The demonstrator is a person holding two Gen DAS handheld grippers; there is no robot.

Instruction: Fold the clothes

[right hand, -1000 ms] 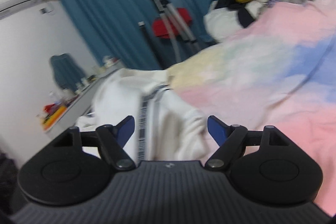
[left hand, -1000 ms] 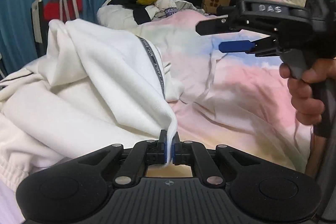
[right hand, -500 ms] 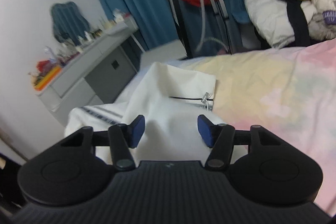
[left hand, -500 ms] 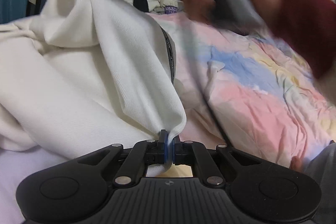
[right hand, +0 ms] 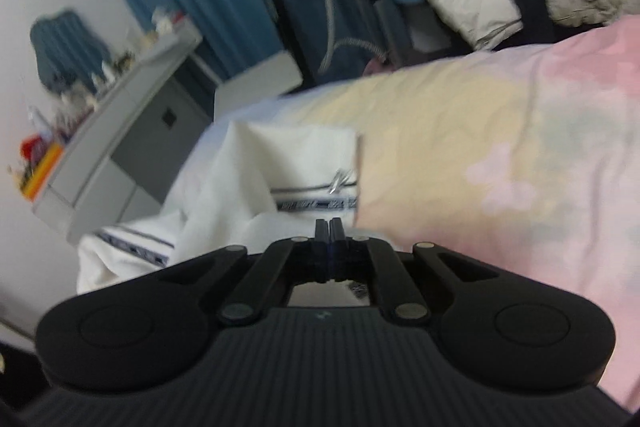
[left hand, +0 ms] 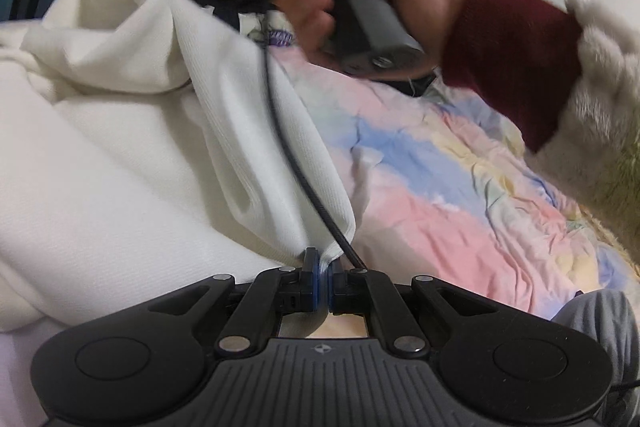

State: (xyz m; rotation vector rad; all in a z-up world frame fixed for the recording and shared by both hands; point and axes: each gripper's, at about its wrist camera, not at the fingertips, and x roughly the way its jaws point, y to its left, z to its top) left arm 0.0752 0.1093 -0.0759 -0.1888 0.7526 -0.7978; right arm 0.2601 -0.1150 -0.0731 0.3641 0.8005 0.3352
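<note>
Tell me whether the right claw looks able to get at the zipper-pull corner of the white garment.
Probably yes. The right claw sits right at the white garment, whose zipper pull lies just ahead with nothing between. Its fingers are closed, though; whether they already pinch cloth is unclear, so it may need to reopen first.

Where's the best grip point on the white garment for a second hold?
Probably the striped hem corner of the white garment, approached from the bedspread side. That edge lies flat and exposed there, while the rest is bunched. The left gripper pinches another edge.
</note>
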